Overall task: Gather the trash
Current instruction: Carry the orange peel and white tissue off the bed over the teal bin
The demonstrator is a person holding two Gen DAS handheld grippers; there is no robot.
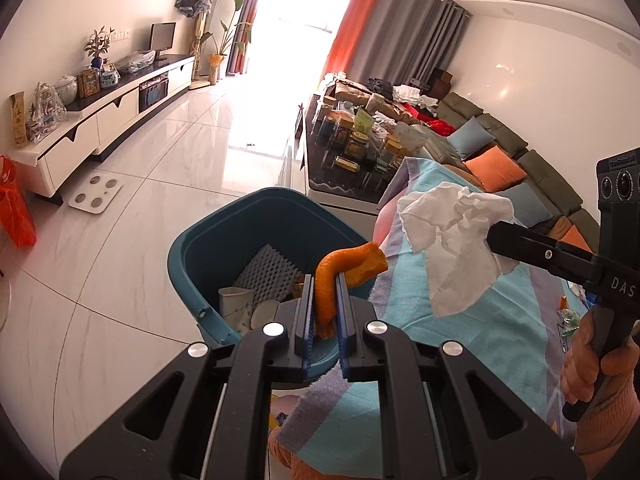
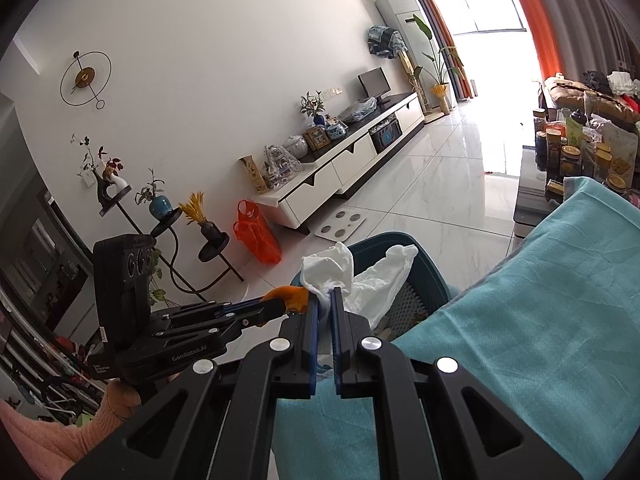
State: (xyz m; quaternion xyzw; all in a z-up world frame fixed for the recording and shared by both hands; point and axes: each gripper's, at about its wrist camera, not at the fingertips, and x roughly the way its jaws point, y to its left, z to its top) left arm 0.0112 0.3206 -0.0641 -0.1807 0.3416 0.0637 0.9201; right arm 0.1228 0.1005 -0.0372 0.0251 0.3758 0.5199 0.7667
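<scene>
Trash goes in the teal plastic bin [image 1: 240,240]; our right gripper [image 2: 326,300] pinches a crumpled white tissue [image 2: 340,272], our left gripper [image 1: 324,300] clamps curled orange peel [image 1: 344,272]; we centre both over the bin before releasing

Orange peel [image 1: 344,276], curled and bent, pinched upright in the left gripper [image 1: 324,280], above the rim of the bin. Crumpled white tissue [image 1: 452,236], clamped in the right gripper [image 2: 326,300], hanging loose over the blanket edge beside the bin. Teal bin [image 1: 192,252] on the floor, open-topped, holding a grey ridged foam sheet [image 1: 266,276] and a pale paper cup [image 1: 234,306].
</scene>
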